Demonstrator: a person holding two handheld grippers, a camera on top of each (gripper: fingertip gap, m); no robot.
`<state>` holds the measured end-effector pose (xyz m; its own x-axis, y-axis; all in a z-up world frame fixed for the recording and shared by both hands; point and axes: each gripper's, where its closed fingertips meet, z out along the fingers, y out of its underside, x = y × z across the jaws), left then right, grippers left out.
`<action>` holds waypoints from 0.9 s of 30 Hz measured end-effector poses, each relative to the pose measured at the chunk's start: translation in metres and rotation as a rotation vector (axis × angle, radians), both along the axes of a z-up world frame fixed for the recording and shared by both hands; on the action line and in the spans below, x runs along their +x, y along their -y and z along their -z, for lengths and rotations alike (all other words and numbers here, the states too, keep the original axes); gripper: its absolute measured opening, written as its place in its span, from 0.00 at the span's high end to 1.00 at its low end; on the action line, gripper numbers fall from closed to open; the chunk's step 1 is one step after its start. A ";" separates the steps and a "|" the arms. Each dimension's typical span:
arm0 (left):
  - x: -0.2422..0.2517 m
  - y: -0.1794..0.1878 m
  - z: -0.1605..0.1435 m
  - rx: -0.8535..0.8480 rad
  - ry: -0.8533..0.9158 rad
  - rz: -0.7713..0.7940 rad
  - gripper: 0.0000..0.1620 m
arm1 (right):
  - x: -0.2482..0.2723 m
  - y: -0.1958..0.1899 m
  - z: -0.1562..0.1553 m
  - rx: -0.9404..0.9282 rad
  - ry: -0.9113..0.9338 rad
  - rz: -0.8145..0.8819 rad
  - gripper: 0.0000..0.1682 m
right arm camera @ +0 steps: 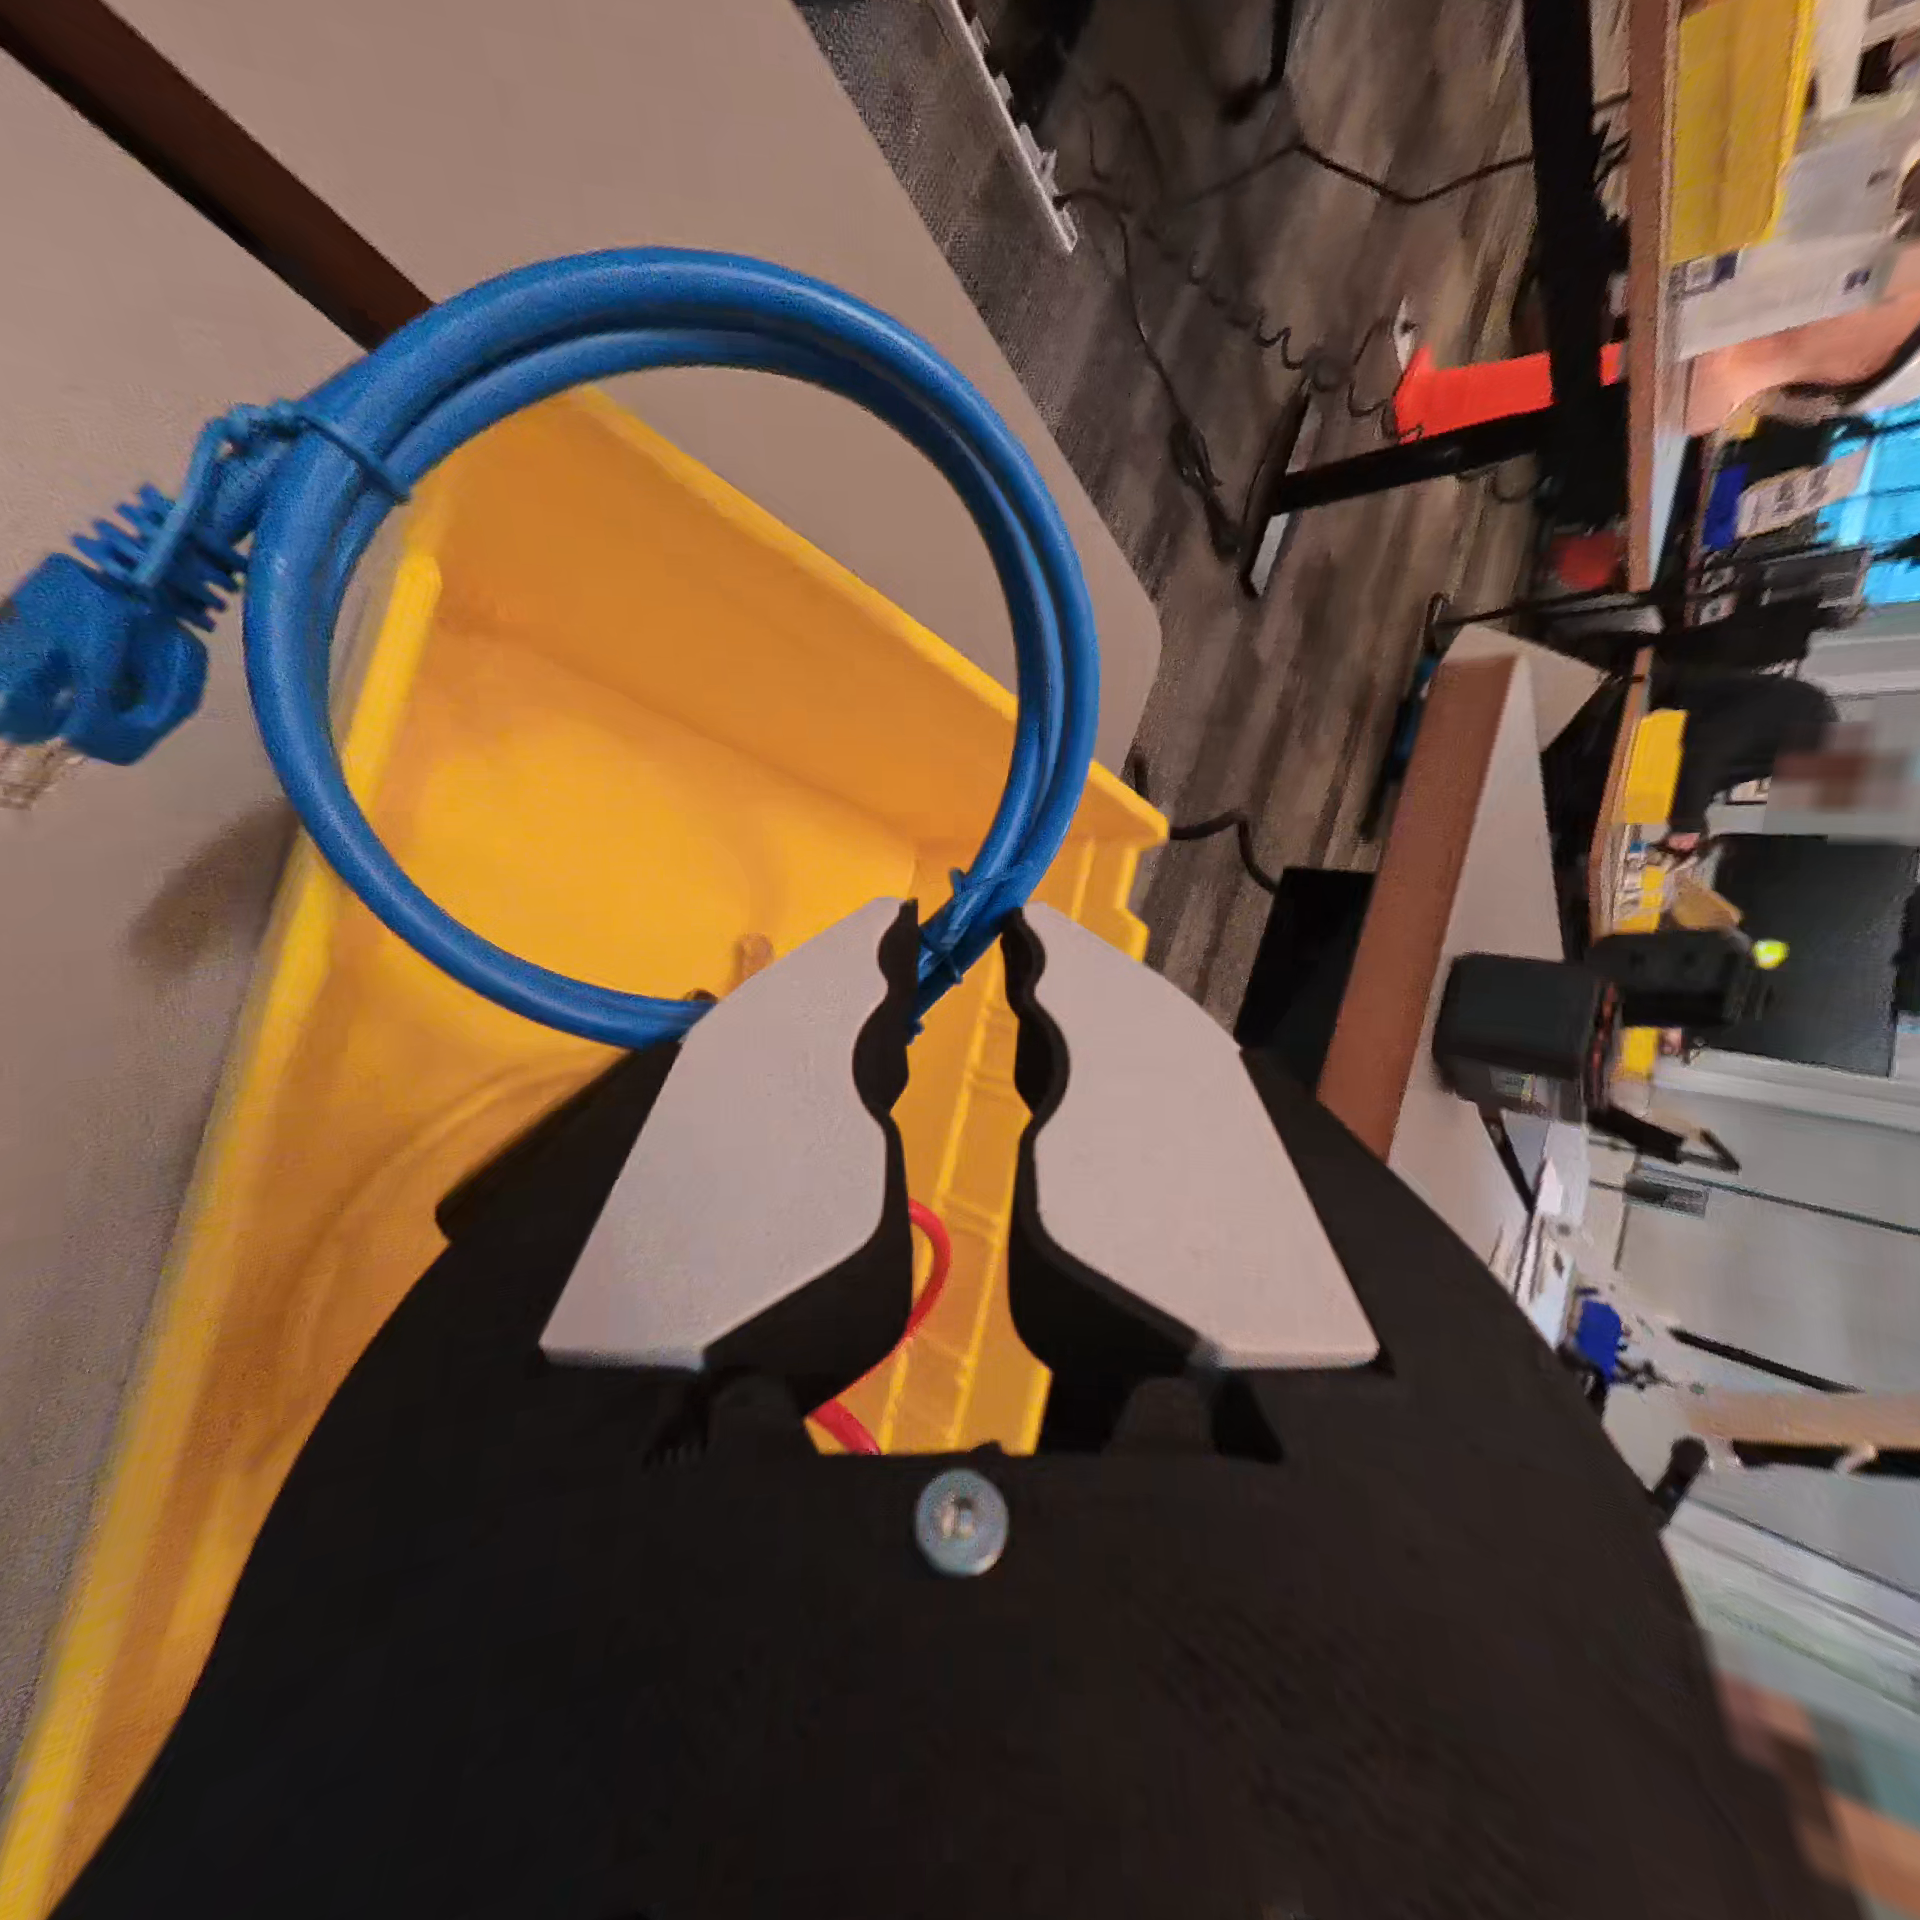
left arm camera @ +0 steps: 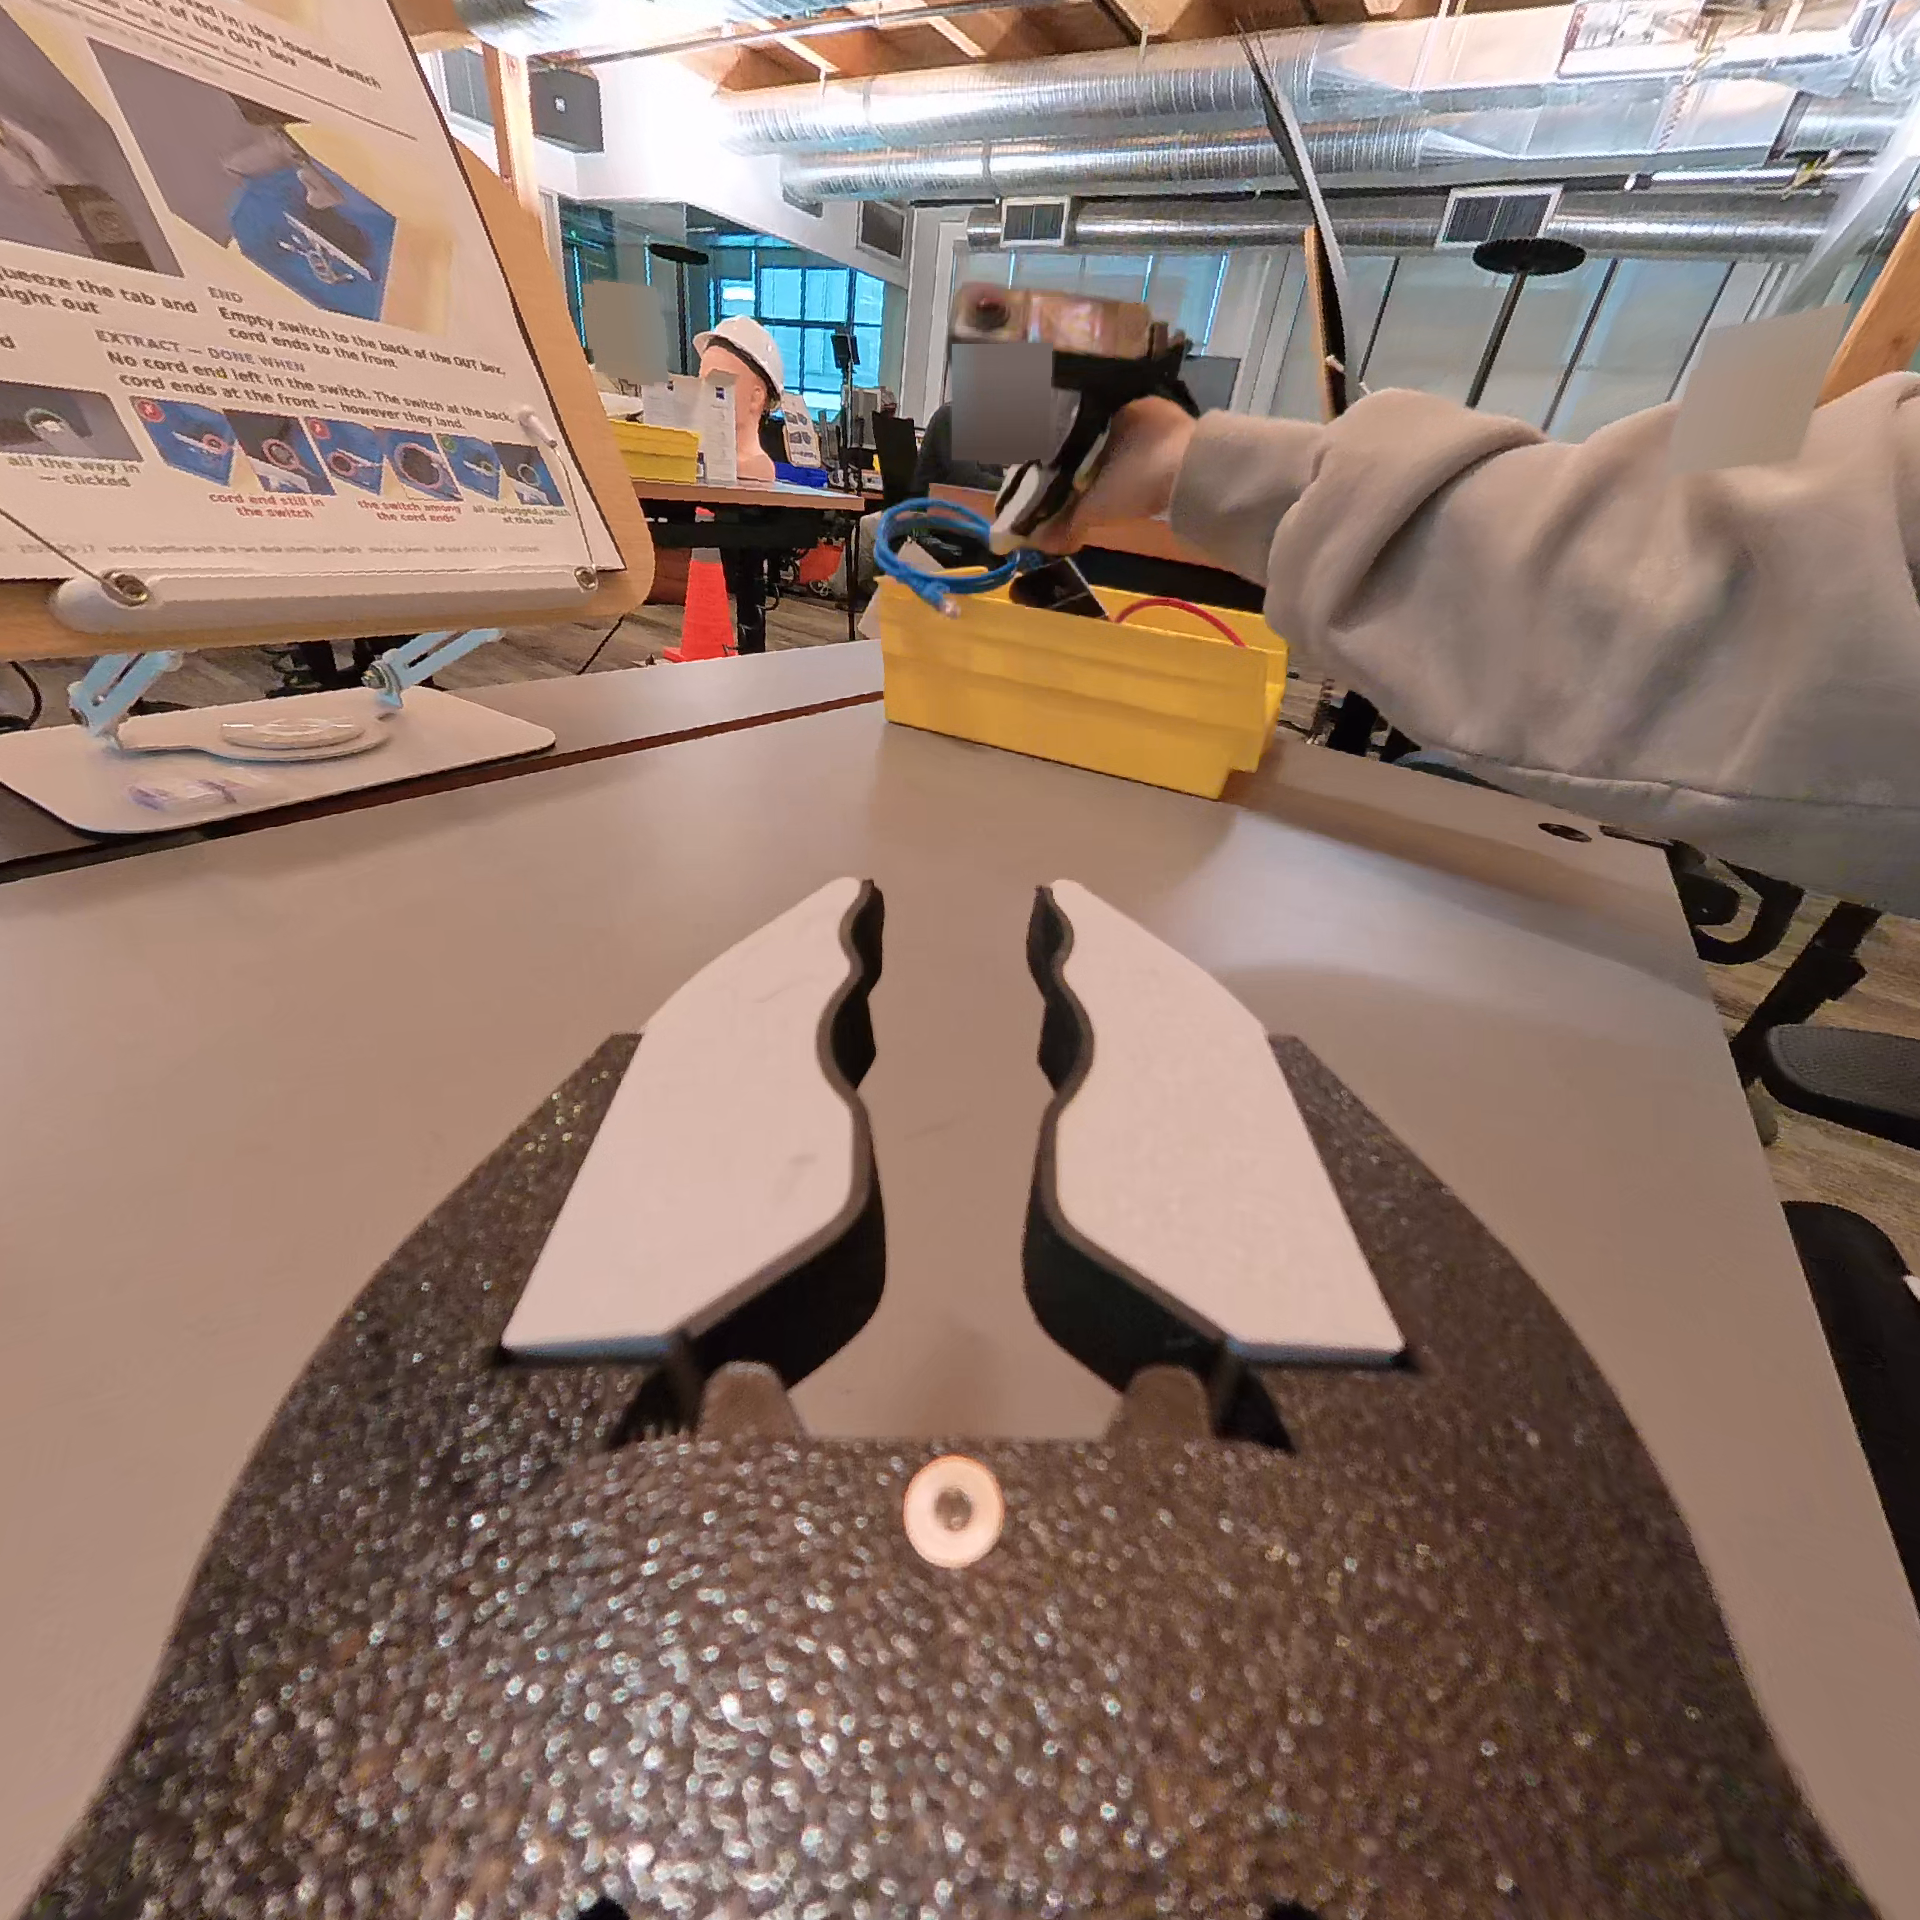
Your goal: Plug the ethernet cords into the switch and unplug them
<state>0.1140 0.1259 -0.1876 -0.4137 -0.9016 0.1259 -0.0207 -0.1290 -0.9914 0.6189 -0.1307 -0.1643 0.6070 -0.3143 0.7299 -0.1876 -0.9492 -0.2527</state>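
My left gripper (left arm camera: 954, 894) is open and empty, low over the grey table (left arm camera: 416, 987). At the far end of the table stands a yellow bin (left arm camera: 1070, 686). My right gripper (left arm camera: 1023, 509) hangs above it, held by a hand in a grey sleeve. It is shut on a coiled blue ethernet cord (left arm camera: 914, 540). In the right wrist view the fingertips (right arm camera: 961, 914) pinch the tied coil (right arm camera: 665, 301), and its plug (right arm camera: 94, 665) hangs at the left. The bin (right arm camera: 623, 727) lies below, with a red cord (right arm camera: 930, 1278) inside. A dark object (left arm camera: 1060, 592) in the bin is partly hidden.
A wooden stand with an instruction sheet (left arm camera: 260, 312) sits at the back left on a white base (left arm camera: 281, 748). The table's right edge (left arm camera: 1725, 1039) drops to black office chairs (left arm camera: 1849, 1091). An orange cone (left arm camera: 707, 603) stands on the floor beyond. There is about 55 centimetres between the tips of the two grippers.
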 end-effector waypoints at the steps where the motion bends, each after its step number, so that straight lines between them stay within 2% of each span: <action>1: 0.000 0.000 0.000 0.000 0.003 -0.001 0.84 | -0.002 -0.006 0.009 0.035 -0.025 -0.014 0.91; 2: -0.001 0.000 -0.001 0.000 0.006 -0.002 0.84 | -0.003 -0.010 0.014 0.107 -0.059 -0.006 0.91; 4: -0.001 0.000 -0.001 0.001 0.008 -0.002 0.84 | 0.003 -0.001 0.010 0.136 -0.021 0.024 0.92; 8: -0.001 0.000 -0.001 -0.004 0.005 0.001 0.84 | 0.014 0.028 -0.033 0.201 0.118 0.060 0.91; 9: -0.001 0.000 0.000 -0.006 0.004 0.002 0.84 | 0.014 0.038 -0.040 0.168 0.114 0.069 0.92; 10: -0.001 0.000 0.000 -0.007 0.003 0.004 0.84 | 0.012 0.047 -0.042 0.107 0.085 0.067 0.99; 12: -0.001 0.000 0.000 -0.007 0.003 0.006 0.84 | 0.009 0.060 -0.040 -0.061 0.066 0.030 0.99; 17: -0.001 0.001 0.000 -0.004 0.000 0.007 0.84 | 0.003 0.062 -0.007 -0.257 0.026 -0.059 0.99; 20: -0.001 0.001 0.000 0.000 0.003 0.005 0.84 | -0.004 0.064 0.025 -0.199 -0.161 -0.064 1.00; 23: -0.002 0.000 -0.001 -0.007 0.008 0.001 0.84 | -0.017 0.065 0.057 -0.056 -0.370 -0.060 0.99; 24: -0.002 -0.001 -0.001 -0.008 0.009 0.000 0.84 | -0.017 0.066 0.059 -0.018 -0.369 -0.067 0.98; 27: -0.002 0.000 -0.001 -0.005 0.010 0.001 0.84 | -0.011 0.068 0.038 0.043 -0.256 -0.089 0.83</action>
<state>0.1121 0.1260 -0.1866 -0.4155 -0.9008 0.1262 -0.0110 -0.1338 -0.9909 0.6075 -0.1991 -0.2020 0.7966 -0.2792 0.5361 -0.1673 -0.9541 -0.2484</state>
